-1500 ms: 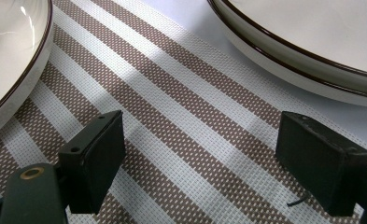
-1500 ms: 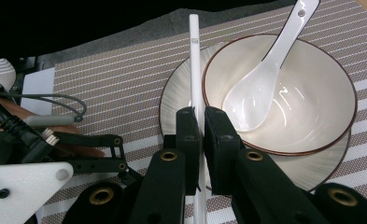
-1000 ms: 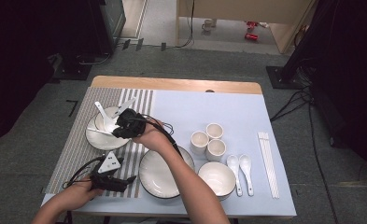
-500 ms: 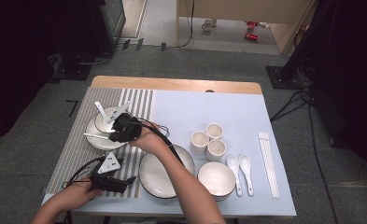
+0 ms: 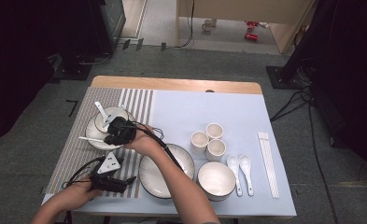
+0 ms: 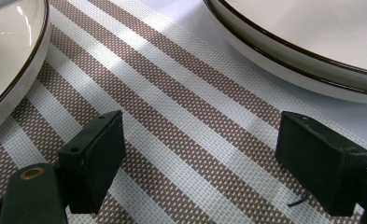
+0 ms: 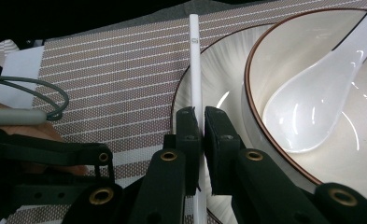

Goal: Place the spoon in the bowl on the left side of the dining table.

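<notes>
Now, right gripper [image 7: 200,122]: jaws pinched narrow on a white chopstick [image 7: 195,60]; in the high view this gripper [image 5: 113,138] sits over the near rim of the plate on the striped mat.
Chopstick: a single white stick clamped between the pads, its free end pointing away from the jaws over the plate's edge; in the high view it [image 5: 91,139] pokes out to the left across the plate's rim.
Plate [image 7: 218,70]: white with a dark rim, on the striped placemat [image 7: 116,74], carrying a bowl.
Bowl [image 7: 312,154]: stands on the plate, just beside the clamped chopstick, with a white spoon [image 7: 312,93] resting inside it.
Left gripper [image 6: 200,158]: jaws wide apart, nothing between them, low over the placemat [image 6: 181,140]; in the high view it [image 5: 107,179] lies at the mat's near edge, well apart from the right one.
Second plate [image 5: 167,169]: white, dark-rimmed, near the middle of the table's front, just right of the left gripper.
Further right: three cups [image 5: 209,140], a bowl [image 5: 216,179], two spoons [image 5: 241,168] and a bundle of white chopsticks [image 5: 268,163] on the pale blue cloth [image 5: 181,112].
</notes>
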### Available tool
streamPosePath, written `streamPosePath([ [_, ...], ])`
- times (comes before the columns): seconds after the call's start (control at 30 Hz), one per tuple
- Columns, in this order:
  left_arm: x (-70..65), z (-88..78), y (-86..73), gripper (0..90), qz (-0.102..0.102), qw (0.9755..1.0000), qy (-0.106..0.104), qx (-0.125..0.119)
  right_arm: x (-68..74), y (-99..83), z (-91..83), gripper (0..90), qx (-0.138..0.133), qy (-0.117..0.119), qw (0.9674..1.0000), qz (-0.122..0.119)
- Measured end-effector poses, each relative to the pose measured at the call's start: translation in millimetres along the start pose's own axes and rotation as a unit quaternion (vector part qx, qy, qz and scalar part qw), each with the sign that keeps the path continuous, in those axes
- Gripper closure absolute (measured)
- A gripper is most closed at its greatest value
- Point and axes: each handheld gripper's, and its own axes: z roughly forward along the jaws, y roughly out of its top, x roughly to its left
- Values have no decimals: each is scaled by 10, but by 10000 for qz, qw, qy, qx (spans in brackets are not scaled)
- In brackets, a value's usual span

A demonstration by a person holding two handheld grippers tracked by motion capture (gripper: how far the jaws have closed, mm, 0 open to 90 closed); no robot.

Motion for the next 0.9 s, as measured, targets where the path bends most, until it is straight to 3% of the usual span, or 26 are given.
streamPosePath([
  [0.9,-4,-5,-4,159,-15,10000,-6,7,-56,-16,222,850,112,-77,9999,96],
])
